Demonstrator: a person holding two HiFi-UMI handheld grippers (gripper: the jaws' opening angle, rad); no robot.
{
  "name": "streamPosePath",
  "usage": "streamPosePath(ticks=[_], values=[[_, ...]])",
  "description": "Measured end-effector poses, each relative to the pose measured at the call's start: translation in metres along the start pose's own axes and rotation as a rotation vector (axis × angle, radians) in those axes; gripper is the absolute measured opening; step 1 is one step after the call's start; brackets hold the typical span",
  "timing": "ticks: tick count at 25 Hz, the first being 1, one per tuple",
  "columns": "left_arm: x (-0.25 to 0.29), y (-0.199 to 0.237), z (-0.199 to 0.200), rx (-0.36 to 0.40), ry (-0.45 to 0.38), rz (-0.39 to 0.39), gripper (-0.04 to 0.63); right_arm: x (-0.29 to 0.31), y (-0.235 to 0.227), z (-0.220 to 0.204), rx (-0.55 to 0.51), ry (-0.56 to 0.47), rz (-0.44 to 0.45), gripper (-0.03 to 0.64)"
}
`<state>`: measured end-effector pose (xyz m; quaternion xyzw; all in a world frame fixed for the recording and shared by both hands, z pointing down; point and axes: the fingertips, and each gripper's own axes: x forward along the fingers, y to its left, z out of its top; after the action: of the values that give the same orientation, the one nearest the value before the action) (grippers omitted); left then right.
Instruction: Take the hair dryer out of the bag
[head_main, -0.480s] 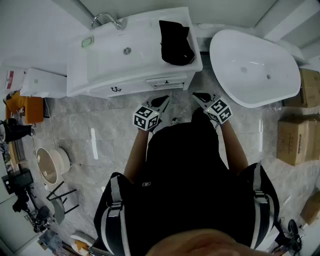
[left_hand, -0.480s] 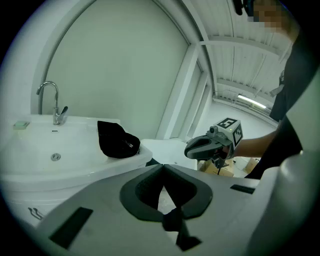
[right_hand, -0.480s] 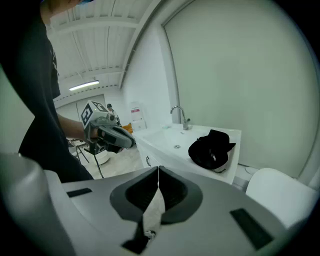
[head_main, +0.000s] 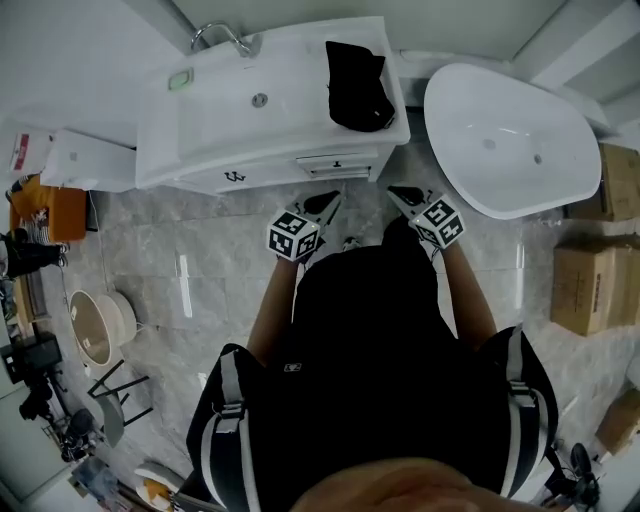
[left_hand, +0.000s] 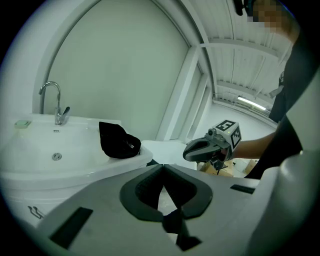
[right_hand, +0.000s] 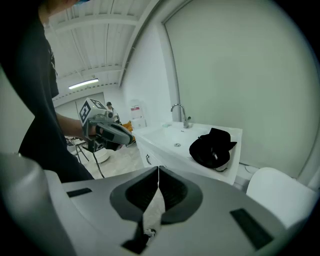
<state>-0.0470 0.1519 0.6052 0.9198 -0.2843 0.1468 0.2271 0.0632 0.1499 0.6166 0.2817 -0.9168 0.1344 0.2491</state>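
Grey stone-look floor tiles (head_main: 200, 270) run up to a white vanity whose worktop (head_main: 300, 135) carries a sunken basin (head_main: 245, 105) and a chrome tap (head_main: 215, 38). On the worktop's right end, just beside the basin, lies the black bag (head_main: 358, 85), slumped and crumpled; its contents cannot be seen. A white bathtub (head_main: 510, 140) stands to the right of the vanity, with cardboard boxes (head_main: 590, 290) beyond it. The person holds both tools side by side in front of the vanity, well short of the bag. The left claw (head_main: 328, 202) is clenched with nothing between its jaws, and the right claw (head_main: 398, 190) is likewise clenched and empty.
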Motion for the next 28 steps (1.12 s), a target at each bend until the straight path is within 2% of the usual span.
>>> streamPosePath(ticks=[15, 19, 28], values=[[-0.007, 0.013, 0.004, -0.032, -0.048, 0.009, 0.017, 0.011, -0.004, 0.008, -0.034, 0.024, -0.023, 0.060], [-0.012, 0.020, 0.007, -0.040, -0.067, 0.021, 0.017, 0.008, -0.015, 0.009, -0.068, 0.052, -0.068, 0.060], [-0.016, 0.019, 0.015, -0.054, -0.109, 0.017, 0.017, -0.004, -0.028, 0.006, 0.002, 0.032, -0.094, 0.060]])
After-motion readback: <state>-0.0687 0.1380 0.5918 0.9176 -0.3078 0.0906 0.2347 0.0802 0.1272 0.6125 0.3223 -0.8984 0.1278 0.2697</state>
